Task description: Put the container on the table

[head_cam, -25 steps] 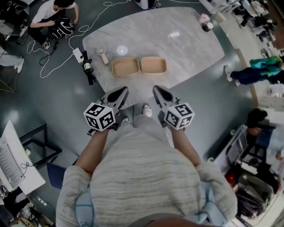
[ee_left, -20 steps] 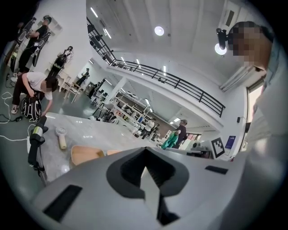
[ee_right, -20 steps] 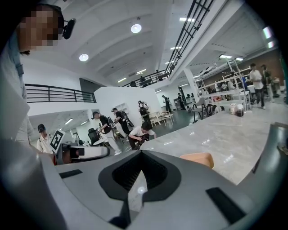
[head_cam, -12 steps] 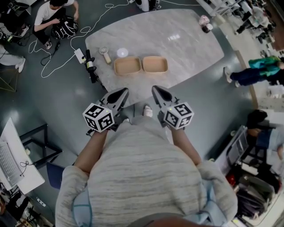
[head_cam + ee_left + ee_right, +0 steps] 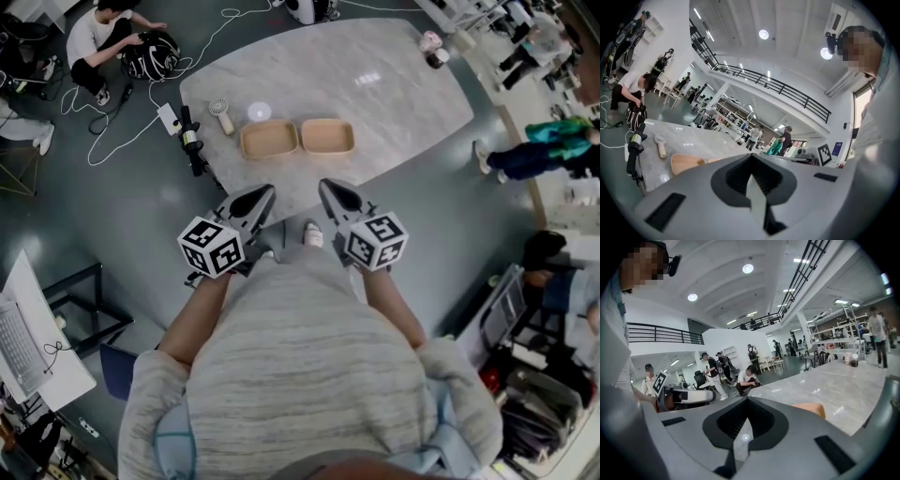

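Two shallow tan containers stand side by side near the front edge of the marble table (image 5: pixel 394 84): the left container (image 5: pixel 267 139) and the right container (image 5: pixel 327 136). My left gripper (image 5: pixel 257 195) and right gripper (image 5: pixel 330 188) hover short of the table's edge, close to my body, both shut with nothing between the jaws. In the left gripper view the left gripper (image 5: pixel 751 159) points toward a tan container (image 5: pixel 686 162) on the table. Past the right gripper (image 5: pixel 745 404) in its own view, a corner of a tan container (image 5: pixel 809 408) shows.
A small hand fan (image 5: pixel 222 116) and a white disc (image 5: pixel 259 112) lie left of the containers. A black device (image 5: pixel 190 141) sits at the table's left edge, cups (image 5: pixel 433 47) at the far end. A person (image 5: pixel 103 37) crouches among floor cables; others stand right (image 5: pixel 525 155).
The table sits slightly differently in the head view. Both grippers stay shut in about the same place. The crouching person at the top left has shifted.
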A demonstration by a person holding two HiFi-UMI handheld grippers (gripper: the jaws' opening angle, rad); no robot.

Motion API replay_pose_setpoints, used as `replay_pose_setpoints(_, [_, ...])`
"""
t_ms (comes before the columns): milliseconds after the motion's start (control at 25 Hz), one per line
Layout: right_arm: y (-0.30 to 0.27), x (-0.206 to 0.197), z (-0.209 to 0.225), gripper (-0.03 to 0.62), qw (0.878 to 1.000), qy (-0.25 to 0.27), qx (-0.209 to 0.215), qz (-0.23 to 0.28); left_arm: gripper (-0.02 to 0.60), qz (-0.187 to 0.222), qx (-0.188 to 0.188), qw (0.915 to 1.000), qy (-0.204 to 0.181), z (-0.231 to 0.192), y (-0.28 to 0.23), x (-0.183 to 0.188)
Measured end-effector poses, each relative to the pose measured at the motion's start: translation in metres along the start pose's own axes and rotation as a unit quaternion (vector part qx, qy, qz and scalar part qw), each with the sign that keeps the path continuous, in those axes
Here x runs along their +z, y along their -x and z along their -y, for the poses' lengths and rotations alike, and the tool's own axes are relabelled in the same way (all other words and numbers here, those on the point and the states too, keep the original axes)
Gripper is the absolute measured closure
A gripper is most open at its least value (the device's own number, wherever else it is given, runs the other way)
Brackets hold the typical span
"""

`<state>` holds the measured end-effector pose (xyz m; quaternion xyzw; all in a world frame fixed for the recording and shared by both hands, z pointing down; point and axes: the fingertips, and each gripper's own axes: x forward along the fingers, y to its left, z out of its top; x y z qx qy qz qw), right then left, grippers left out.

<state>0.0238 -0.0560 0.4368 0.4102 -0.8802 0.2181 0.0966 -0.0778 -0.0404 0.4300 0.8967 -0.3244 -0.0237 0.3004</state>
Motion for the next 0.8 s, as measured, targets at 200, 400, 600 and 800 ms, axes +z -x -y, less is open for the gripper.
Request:
replay_pose_setpoints(200, [0.0008, -0.0005, 0.0017, 0.592, 1.0, -0.002, 0.001, 0.0, 0.578, -0.001, -0.001, 1.0, 0.008, 0.0009, -0.0032, -0.0041])
replay_pose_setpoints(400, [0.0037, 0.0004, 0.0079, 0.592, 1.0, -0.004, -0.002, 0.004, 0.578, -0.001, -0.004, 1.0, 0.008, 0.0026, -0.0084, -0.0026])
replay_pose_setpoints(600, [0.0051, 0.0005, 0.0091, 0.592, 1.0, -0.004, -0.002, 0.003, 0.578, 0.003, -0.004, 0.9999, 0.012, 0.0025, -0.0096, -0.0015])
replay_pose_setpoints(800, [0.0037, 0.0041, 0.0083, 0.592, 1.0, -0.002, 0.0, 0.001, 0.578, 0.006, -0.004, 0.9999, 0.015, 0.0013, -0.0102, 0.0023])
